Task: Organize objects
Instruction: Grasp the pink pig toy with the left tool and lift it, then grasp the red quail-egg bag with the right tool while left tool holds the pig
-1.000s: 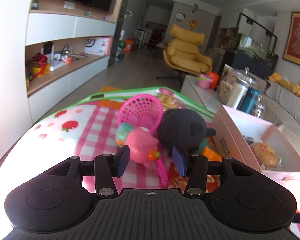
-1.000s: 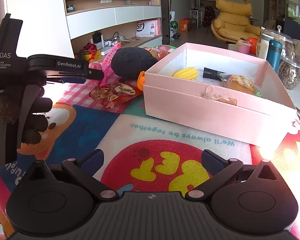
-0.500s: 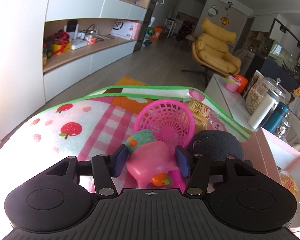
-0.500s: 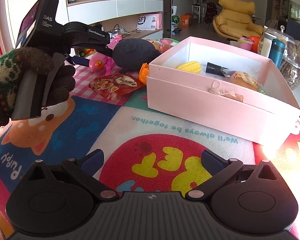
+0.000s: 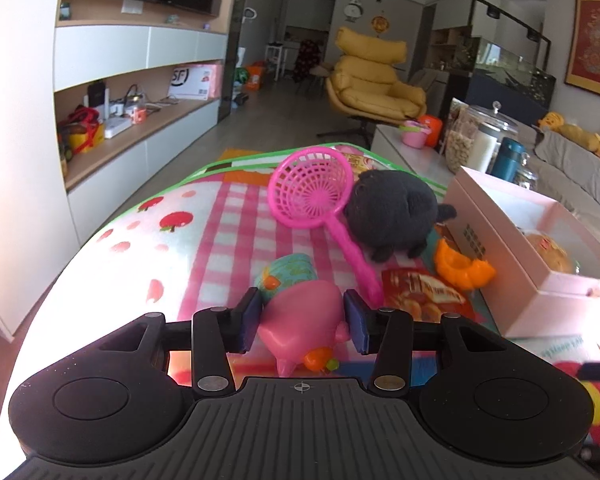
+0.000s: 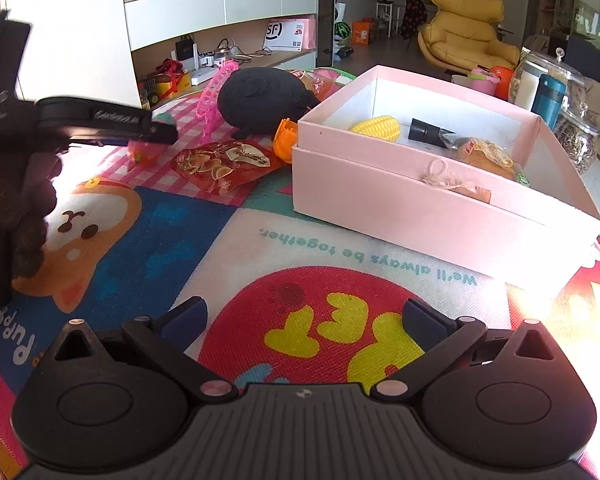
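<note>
My left gripper (image 5: 303, 316) is shut on a pink toy duck (image 5: 304, 320) with an orange beak and holds it above the play mat. A teal toy (image 5: 288, 272) lies just beyond it. A pink net scoop (image 5: 310, 194) leans on a black plush (image 5: 392, 212). The pink box (image 6: 440, 196) holds a corn cob (image 6: 378, 128), a black tube (image 6: 426, 132) and a wrapped bun (image 6: 484, 158). My right gripper (image 6: 304, 320) is open and empty, low over the mat's red patch. The left gripper also shows in the right wrist view (image 6: 156, 134).
A red snack packet (image 6: 220, 164) and an orange pumpkin slice (image 5: 462, 270) lie beside the box. Jars and a teal flask (image 6: 550, 96) stand behind the box. A second packet (image 5: 358, 162) lies at the mat's far edge.
My left gripper has closed on the pink duck and drawn back from the scoop and plush, lifting the duck. The right gripper has stayed put.
</note>
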`<state>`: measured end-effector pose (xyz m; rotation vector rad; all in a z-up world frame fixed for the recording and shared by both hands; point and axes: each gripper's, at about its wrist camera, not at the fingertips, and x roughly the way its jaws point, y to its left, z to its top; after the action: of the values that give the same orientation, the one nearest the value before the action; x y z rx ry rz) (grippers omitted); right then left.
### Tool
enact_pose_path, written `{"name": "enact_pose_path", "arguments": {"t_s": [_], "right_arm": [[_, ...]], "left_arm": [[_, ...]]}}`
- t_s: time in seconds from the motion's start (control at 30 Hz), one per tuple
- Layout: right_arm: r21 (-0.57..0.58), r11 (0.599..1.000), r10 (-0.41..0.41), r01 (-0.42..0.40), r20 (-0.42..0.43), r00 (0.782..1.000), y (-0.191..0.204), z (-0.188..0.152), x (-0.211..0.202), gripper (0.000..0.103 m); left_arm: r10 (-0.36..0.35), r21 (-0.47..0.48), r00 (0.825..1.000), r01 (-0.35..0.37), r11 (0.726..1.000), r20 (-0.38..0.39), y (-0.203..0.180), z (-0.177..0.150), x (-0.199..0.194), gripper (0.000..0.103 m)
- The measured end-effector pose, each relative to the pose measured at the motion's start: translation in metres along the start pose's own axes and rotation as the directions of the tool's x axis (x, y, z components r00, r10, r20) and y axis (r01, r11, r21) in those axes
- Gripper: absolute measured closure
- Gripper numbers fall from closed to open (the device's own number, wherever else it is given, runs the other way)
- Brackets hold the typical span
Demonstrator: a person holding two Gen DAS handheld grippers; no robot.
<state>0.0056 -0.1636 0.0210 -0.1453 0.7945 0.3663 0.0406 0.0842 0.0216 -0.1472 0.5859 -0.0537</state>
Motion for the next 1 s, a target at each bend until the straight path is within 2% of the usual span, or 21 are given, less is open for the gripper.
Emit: {"name": "enact_pose_path", "arguments": {"t_s": [0.2,0.3,0.4,0.57,0.63,0.7,0.77,0.83,0.87,0.97,1.0], "right_arm": [[0.009,0.997,0.072,-0.072,0.005,0.997,0.041,0.022,0.017,0.000],[-0.022,0.999,0.031,-0.031,0.019,0.999,0.075,0.037,0.033,0.006],[-0.001,1.000,0.003,-0.003,0.023,1.000,0.092,0.053,0.048,0.011],[0.095,0.994,-0.063,0.060,0.027,0.998,0.093,0.078,0.072,0.012],[0.099,0.992,-0.075,0.072,0.025,0.997,0.091,0.084,0.077,0.019],[0.106,0.992,-0.073,0.072,0.014,0.997,0.090,0.090,0.081,0.020],[0.125,0.989,-0.077,0.076,0.004,0.997,0.088,0.094,0.084,0.020],[0.156,0.986,-0.063,0.065,-0.018,0.998,0.088,0.100,0.090,0.011],[0.171,0.983,-0.065,0.068,-0.021,0.998,0.088,0.101,0.091,0.010],[0.175,0.979,-0.099,0.102,-0.029,0.995,0.090,0.106,0.098,0.011],[0.166,0.979,-0.116,0.119,-0.028,0.993,0.092,0.107,0.100,0.014]], "left_arm": [[-0.038,-0.033,0.999,0.038,0.999,0.011,0.031,-0.019,-0.037,0.054],[-0.053,-0.065,0.999,0.054,0.996,0.008,0.047,-0.022,-0.048,0.054],[-0.068,-0.090,0.998,0.068,0.994,0.011,0.060,-0.026,-0.056,0.054],[-0.087,-0.123,0.996,0.091,0.988,0.033,0.070,-0.034,-0.063,0.054],[-0.085,-0.122,0.996,0.090,0.988,0.041,0.070,-0.035,-0.063,0.054],[-0.081,-0.116,0.996,0.086,0.990,0.047,0.068,-0.036,-0.063,0.054],[-0.080,-0.117,0.996,0.085,0.989,0.051,0.067,-0.037,-0.064,0.054],[-0.078,-0.123,0.996,0.084,0.989,0.053,0.067,-0.037,-0.064,0.054],[-0.077,-0.123,0.996,0.083,0.989,0.053,0.067,-0.038,-0.064,0.054],[-0.068,-0.108,0.996,0.073,0.991,0.054,0.063,-0.038,-0.065,0.054],[-0.065,-0.102,0.996,0.070,0.992,0.054,0.062,-0.038,-0.066,0.054]]}}
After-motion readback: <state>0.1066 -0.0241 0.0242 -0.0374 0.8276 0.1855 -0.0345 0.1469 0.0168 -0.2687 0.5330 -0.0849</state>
